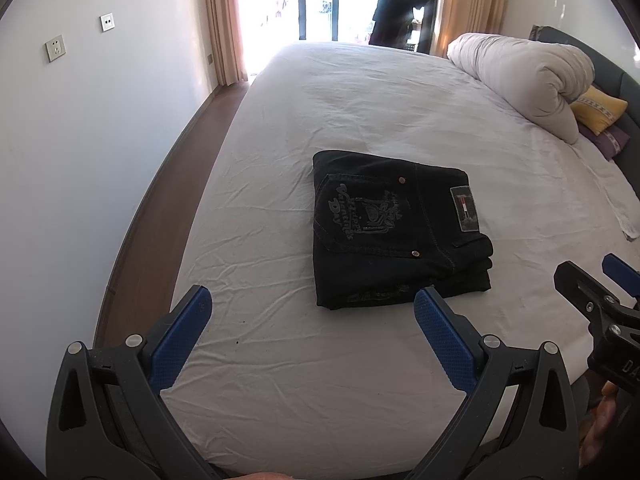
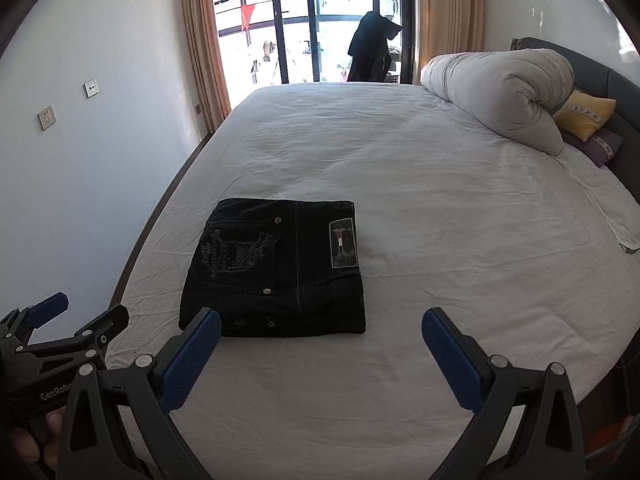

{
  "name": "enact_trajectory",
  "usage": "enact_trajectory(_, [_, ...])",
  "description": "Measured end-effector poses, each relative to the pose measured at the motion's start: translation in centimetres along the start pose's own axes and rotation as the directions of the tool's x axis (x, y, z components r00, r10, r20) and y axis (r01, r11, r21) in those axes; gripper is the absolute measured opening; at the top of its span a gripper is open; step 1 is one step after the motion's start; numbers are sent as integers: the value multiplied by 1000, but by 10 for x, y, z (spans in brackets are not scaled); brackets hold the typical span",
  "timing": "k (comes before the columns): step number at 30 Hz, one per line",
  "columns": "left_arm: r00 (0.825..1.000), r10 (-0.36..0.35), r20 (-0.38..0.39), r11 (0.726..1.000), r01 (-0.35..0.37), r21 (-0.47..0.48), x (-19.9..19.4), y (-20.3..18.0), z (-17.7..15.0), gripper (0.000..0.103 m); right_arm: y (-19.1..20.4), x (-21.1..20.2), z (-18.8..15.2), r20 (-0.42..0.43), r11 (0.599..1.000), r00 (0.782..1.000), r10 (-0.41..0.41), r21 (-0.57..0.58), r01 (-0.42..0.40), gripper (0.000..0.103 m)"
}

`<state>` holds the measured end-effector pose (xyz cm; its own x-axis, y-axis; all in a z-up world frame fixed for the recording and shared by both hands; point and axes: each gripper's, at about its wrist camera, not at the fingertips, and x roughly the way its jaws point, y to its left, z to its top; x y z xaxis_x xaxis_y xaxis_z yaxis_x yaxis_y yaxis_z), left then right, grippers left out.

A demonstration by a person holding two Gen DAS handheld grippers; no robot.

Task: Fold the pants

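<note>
Black jeans point(image 1: 396, 228) lie folded into a compact rectangle on the white bed sheet point(image 1: 360, 104), back pocket embroidery and waistband patch facing up. They also show in the right wrist view point(image 2: 276, 268). My left gripper point(image 1: 314, 304) is open and empty, held above the sheet just in front of the jeans' near edge. My right gripper point(image 2: 322, 326) is open and empty, also just short of the jeans' near edge. The right gripper shows at the right edge of the left view point(image 1: 592, 280); the left gripper shows at the lower left of the right view point(image 2: 80, 312).
A rolled white duvet point(image 1: 528, 76) lies at the bed's far right, with a yellow pillow point(image 1: 598, 110) and purple pillow behind it. A wall with sockets point(image 1: 54, 48) runs along the left, with a strip of wood floor point(image 1: 160, 208). A glass balcony door point(image 1: 316, 0) stands beyond the bed.
</note>
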<state>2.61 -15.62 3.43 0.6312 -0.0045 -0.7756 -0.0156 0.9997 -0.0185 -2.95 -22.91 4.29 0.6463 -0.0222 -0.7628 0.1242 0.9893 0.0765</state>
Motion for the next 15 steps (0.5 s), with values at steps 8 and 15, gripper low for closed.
enact_trajectory(8, [1000,-3,4,1000,3,1,-1,1,2,103,-1,0,-1,-2,1000,1000,1,-2,-1,103])
enact_trajectory(15, [1000,-4,7,1000,4,-1,-1,2,2,103,-1,0,-2,-3,1000,1000,2,-3,-2,103])
